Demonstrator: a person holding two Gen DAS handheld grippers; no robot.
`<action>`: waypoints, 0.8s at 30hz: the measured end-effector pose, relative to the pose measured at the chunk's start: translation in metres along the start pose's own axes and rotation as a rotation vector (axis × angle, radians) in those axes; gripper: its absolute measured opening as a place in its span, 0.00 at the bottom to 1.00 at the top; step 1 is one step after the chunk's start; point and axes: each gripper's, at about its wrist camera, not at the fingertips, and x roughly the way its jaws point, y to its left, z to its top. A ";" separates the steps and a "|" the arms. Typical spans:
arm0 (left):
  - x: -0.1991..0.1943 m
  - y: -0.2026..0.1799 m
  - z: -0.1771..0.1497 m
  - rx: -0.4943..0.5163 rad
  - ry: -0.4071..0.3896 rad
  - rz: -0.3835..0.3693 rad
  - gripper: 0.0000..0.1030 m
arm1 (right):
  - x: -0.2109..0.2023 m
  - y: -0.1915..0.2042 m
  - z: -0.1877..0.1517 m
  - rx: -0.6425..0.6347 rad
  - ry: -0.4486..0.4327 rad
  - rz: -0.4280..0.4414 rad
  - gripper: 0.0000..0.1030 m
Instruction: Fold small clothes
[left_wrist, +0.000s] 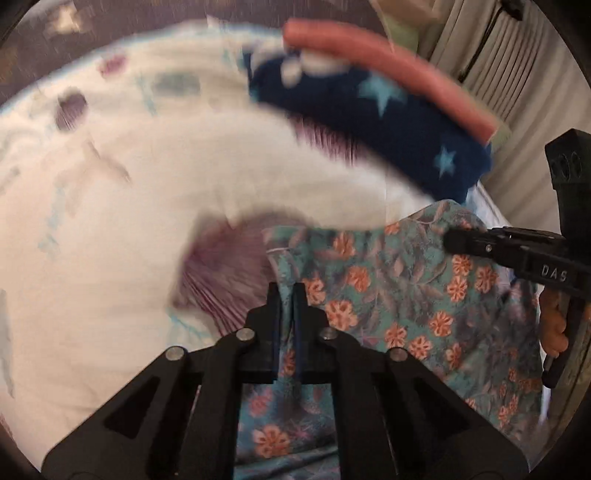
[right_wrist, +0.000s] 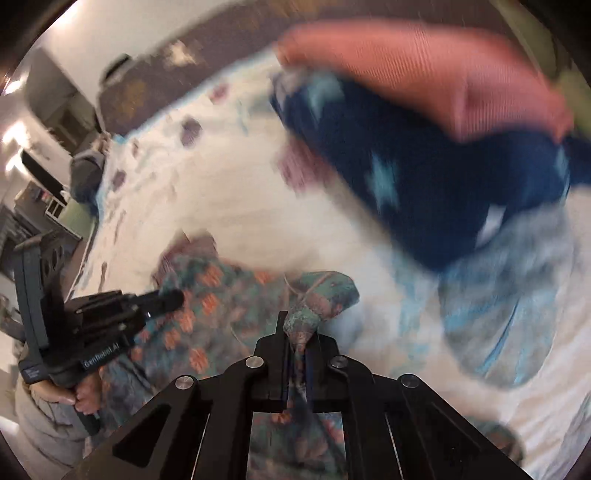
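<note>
Gripping the floral garment (left_wrist: 388, 295) by one edge, the left gripper (left_wrist: 287, 295) has its jaws clamped on cloth. The garment stretches toward three o'clock over the bed (left_wrist: 92, 240), where the right gripper (right_wrist: 295, 332) pinches a bunched corner, jaws together on it, both equally near.

L gripper (left_wrist: 287, 295) angled down, jaws pinched tight on cloth. R gripper (right_wrist: 297, 325) likewise clamped on cloth. Bare hand (right_wrist: 83, 397) wraps L handle.
</note>
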 end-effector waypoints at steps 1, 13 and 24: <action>-0.011 0.004 0.001 -0.019 -0.057 0.008 0.07 | -0.007 0.003 0.003 -0.014 -0.054 0.008 0.05; -0.013 0.020 -0.010 -0.026 -0.063 0.138 0.14 | 0.021 -0.020 0.011 0.043 -0.063 -0.053 0.30; -0.095 0.106 -0.068 -0.148 -0.126 0.289 0.39 | -0.050 -0.061 -0.041 -0.079 -0.012 -0.275 0.50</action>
